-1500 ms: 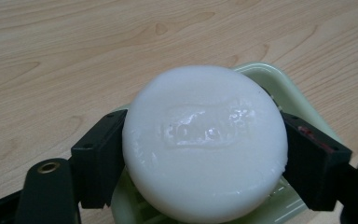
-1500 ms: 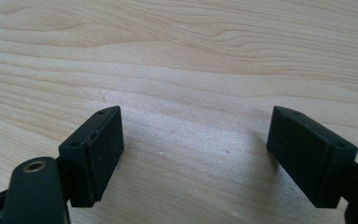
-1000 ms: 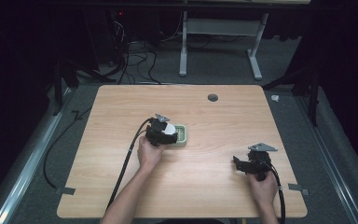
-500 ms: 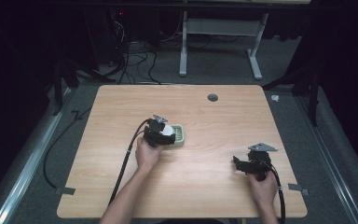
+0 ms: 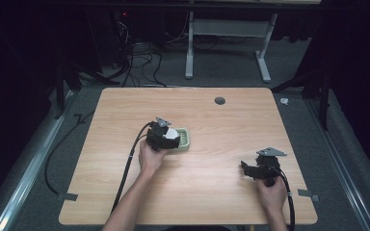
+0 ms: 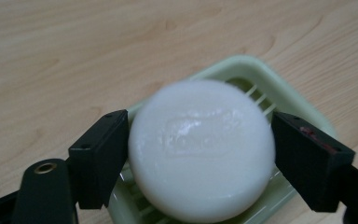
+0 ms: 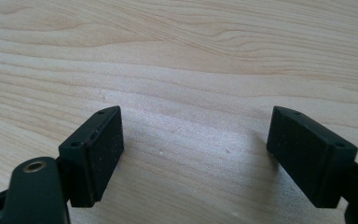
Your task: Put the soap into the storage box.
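Note:
A round white bar of soap [image 6: 200, 149] sits between the jaws of my left gripper [image 6: 200, 158], which is shut on it, both black pads [image 6: 103, 158] pressing its sides. Just under the soap lies a pale green slatted soap dish [image 6: 284, 98]; I cannot tell whether the soap rests on it. In the high view the left gripper [image 5: 171, 136] is at the table's middle, over the left end of the dish [image 5: 186, 140]. My right gripper [image 5: 246, 168] stands open near the front right, jaws [image 7: 196, 149] wide apart over bare wood.
The wooden table [image 5: 125, 110] has a dark round grommet [image 5: 219, 100] near its far edge. Black cables trail from both grippers toward the front edge. Beyond the table are a desk frame [image 5: 189, 48] and loose cables on a grey floor.
The left gripper with the soap has shifted slightly left over the dish. The right gripper has stayed still.

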Demonstrator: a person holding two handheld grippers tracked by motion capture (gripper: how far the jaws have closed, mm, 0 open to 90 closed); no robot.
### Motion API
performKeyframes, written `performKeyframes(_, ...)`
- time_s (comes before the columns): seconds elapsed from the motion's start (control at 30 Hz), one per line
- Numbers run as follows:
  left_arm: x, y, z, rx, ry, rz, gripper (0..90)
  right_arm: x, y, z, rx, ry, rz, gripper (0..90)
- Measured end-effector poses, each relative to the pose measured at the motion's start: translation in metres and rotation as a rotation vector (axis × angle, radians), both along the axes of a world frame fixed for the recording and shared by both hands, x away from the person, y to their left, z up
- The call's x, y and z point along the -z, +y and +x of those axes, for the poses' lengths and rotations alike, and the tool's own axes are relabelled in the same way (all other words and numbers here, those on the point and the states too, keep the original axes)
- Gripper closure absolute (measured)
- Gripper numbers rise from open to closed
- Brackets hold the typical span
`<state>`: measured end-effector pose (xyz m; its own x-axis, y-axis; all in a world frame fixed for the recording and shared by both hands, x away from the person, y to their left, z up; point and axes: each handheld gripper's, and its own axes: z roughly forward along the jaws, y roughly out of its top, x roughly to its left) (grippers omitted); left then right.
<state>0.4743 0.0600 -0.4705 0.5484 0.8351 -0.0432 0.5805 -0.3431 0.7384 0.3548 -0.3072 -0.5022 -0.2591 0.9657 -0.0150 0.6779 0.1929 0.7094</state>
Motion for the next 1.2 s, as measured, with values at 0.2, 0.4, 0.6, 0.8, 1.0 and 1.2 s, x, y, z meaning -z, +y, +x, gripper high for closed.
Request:
performKeyframes(0.2, -0.022, 0.009, -0.006, -0.002, -0.050, -0.073, 19.8, 0.000, 0.000, 0.000, 0.000, 0.000, 0.000, 19.6)
performKeyframes(0.4, -0.030, 0.020, -0.017, 0.008, -0.057, -0.074, 20.1, 0.000, 0.000, 0.000, 0.000, 0.000, 0.000, 19.6)
performKeyframes(0.6, -0.035, 0.030, -0.023, 0.003, -0.060, -0.101, 20.6, 0.000, 0.000, 0.000, 0.000, 0.000, 0.000, 19.6)
performKeyframes(0.8, -0.043, 0.039, -0.031, 0.002, -0.066, -0.116, 21.0, 0.000, 0.000, 0.000, 0.000, 0.000, 0.000, 19.6)
performKeyframes(1.0, -0.052, 0.046, -0.040, 0.001, -0.081, -0.116, 21.1, 0.000, 0.000, 0.000, 0.000, 0.000, 0.000, 19.6)
performKeyframes(1.2, -0.057, 0.050, -0.045, 0.003, -0.086, -0.119, 21.1, 0.000, 0.000, 0.000, 0.000, 0.000, 0.000, 19.6)
